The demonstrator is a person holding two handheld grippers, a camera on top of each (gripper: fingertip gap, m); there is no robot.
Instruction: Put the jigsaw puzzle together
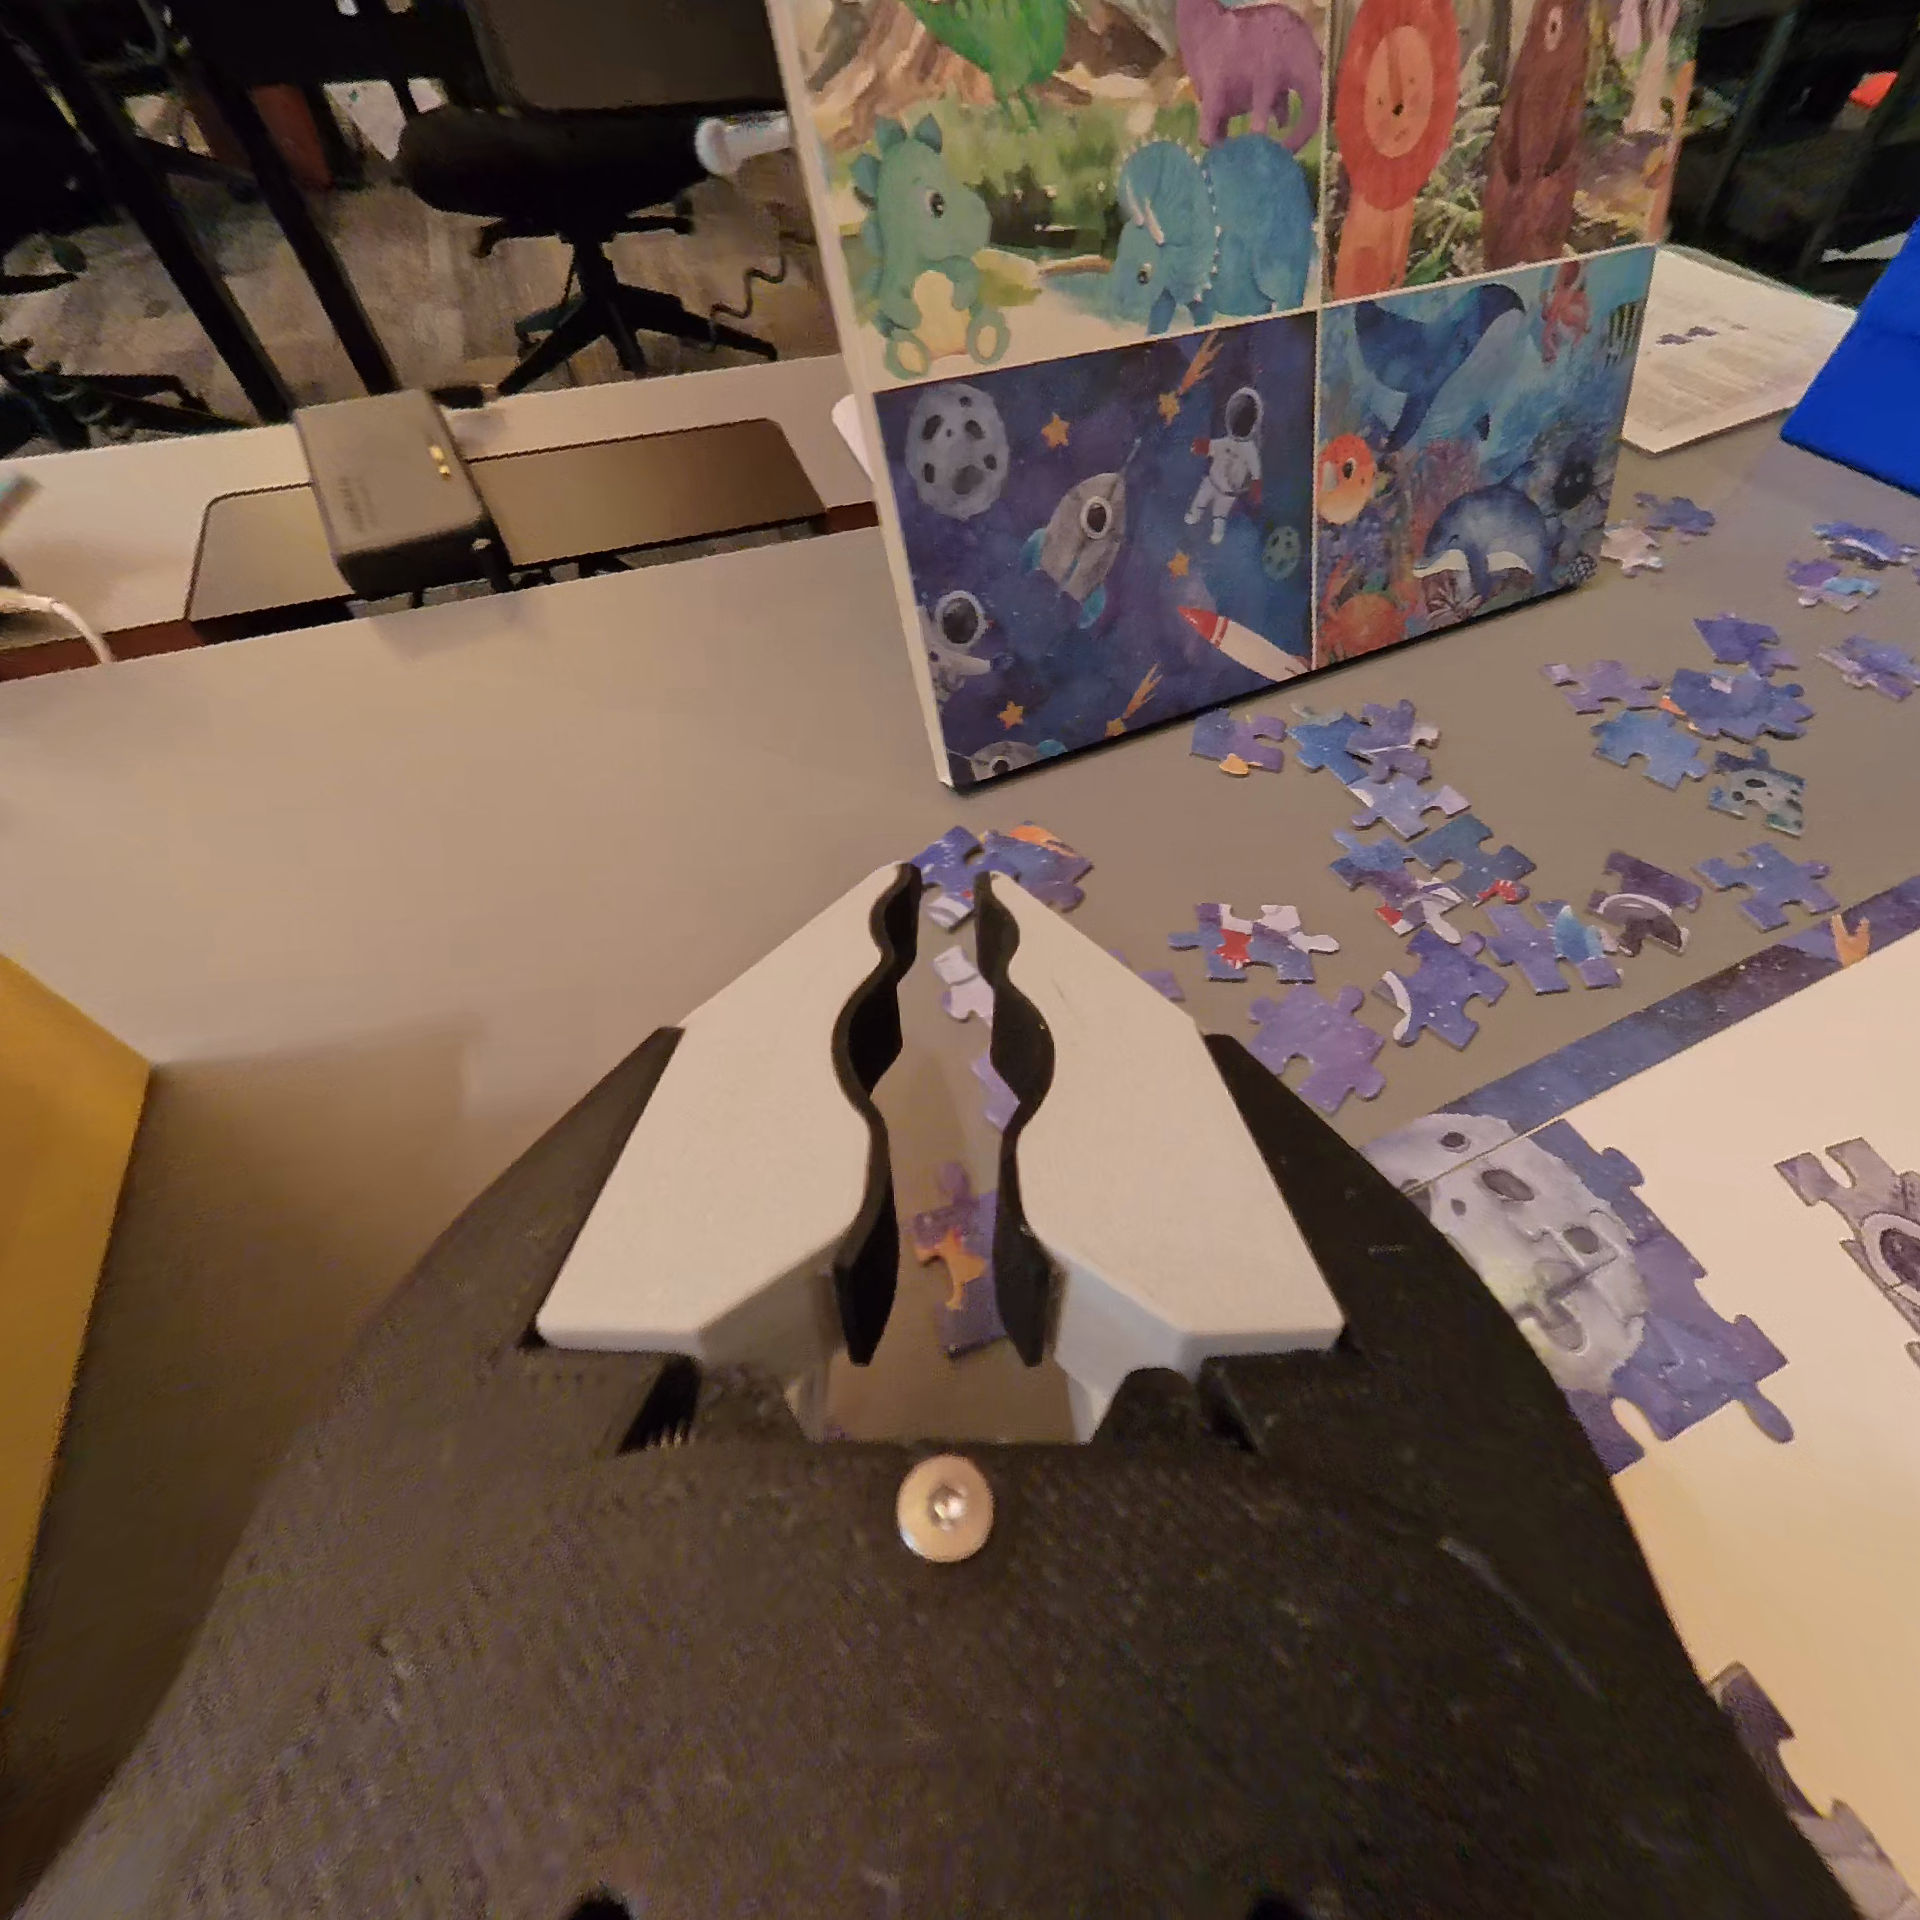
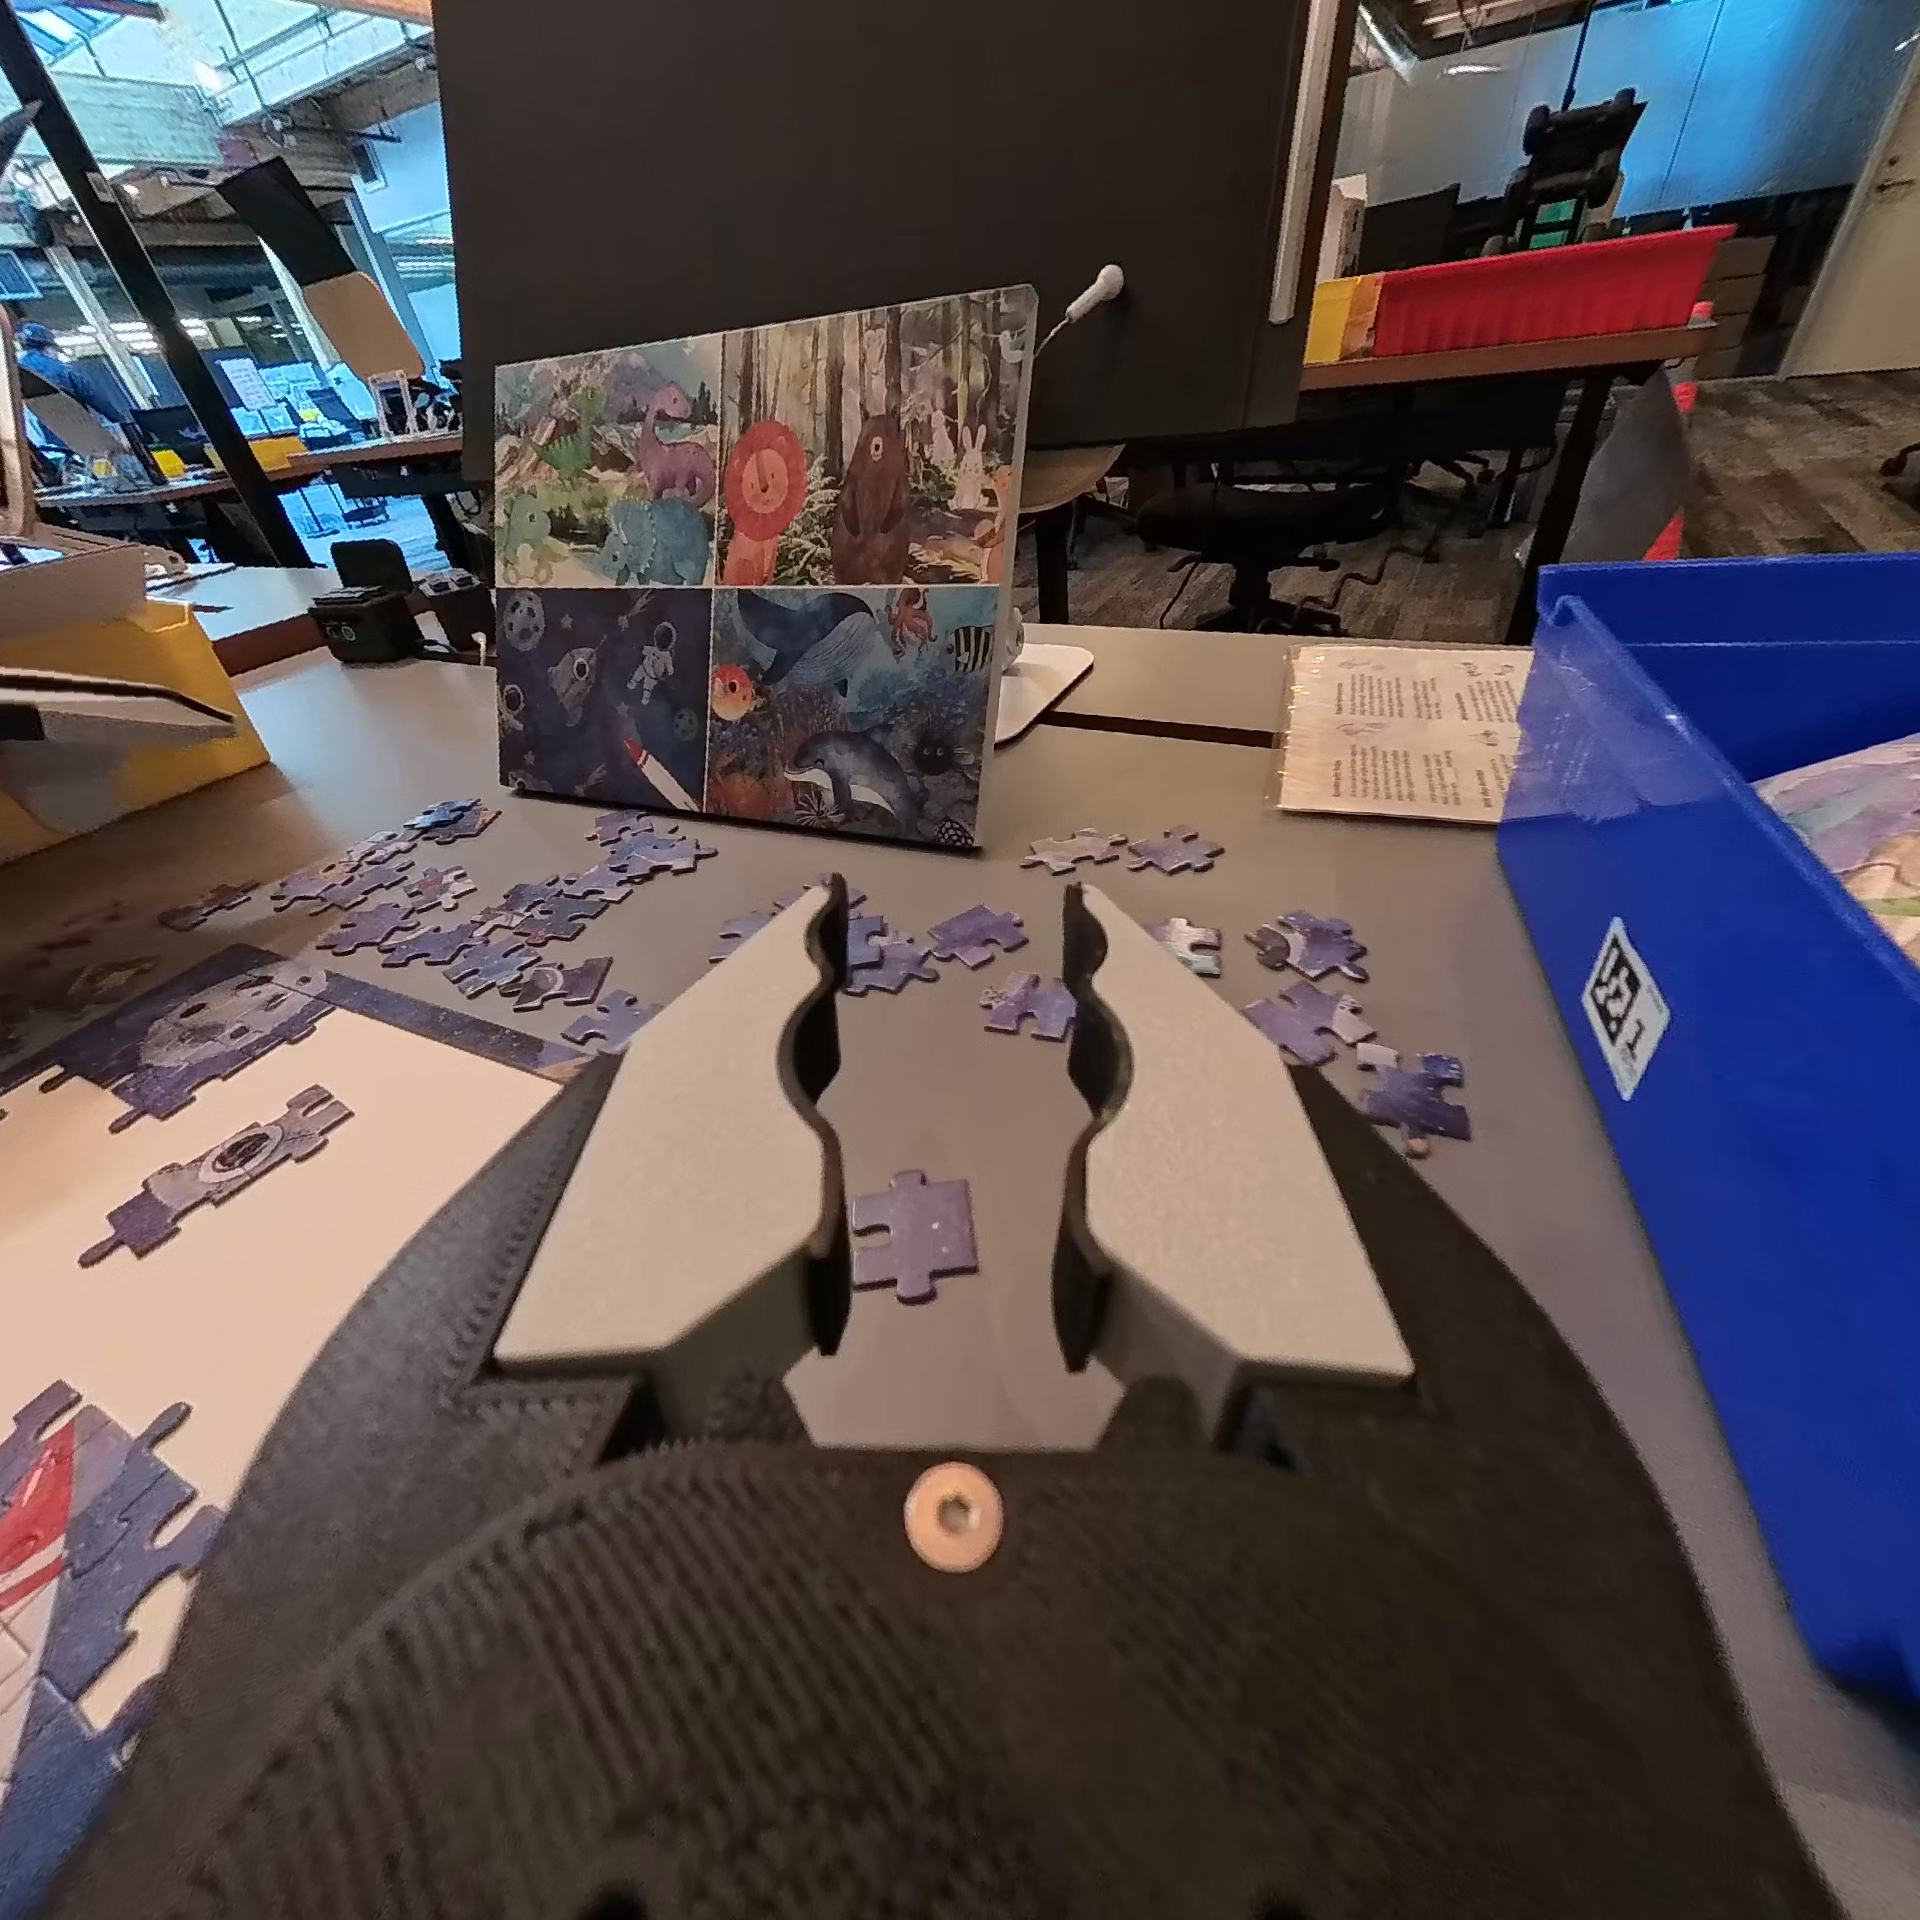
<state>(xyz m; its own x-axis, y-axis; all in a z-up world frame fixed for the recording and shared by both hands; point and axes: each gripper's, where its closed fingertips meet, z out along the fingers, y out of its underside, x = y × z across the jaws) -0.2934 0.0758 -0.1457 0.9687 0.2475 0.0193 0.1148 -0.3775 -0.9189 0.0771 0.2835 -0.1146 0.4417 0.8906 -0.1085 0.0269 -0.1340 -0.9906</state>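
Observation:
My left gripper (image 1: 943, 888) hovers low over the grey table (image 1: 468, 831) with its jaws only a narrow slit apart and nothing pressed between the pads. Blue-purple puzzle pieces (image 1: 1039, 862) lie on the table just beyond and beneath its tips. My right gripper (image 2: 951, 899) is wide open and empty above the table. One purple piece (image 2: 914, 1236) lies flat below, between its fingers. Several loose pieces (image 2: 520, 914) are scattered ahead. A white puzzle board (image 2: 208, 1143) with a partly joined space border lies at the left; it also shows at the right of the left wrist view (image 1: 1766, 1351).
A picture-covered puzzle box (image 2: 748, 582) stands upright at the back, also in the left wrist view (image 1: 1247, 364). A blue bin (image 2: 1714, 1039) stands close on the right. A printed sheet (image 2: 1392, 727) lies behind it. A yellow box (image 2: 177, 707) sits at the far left. Tip to tip, the grippers are about 45 centimeters apart.

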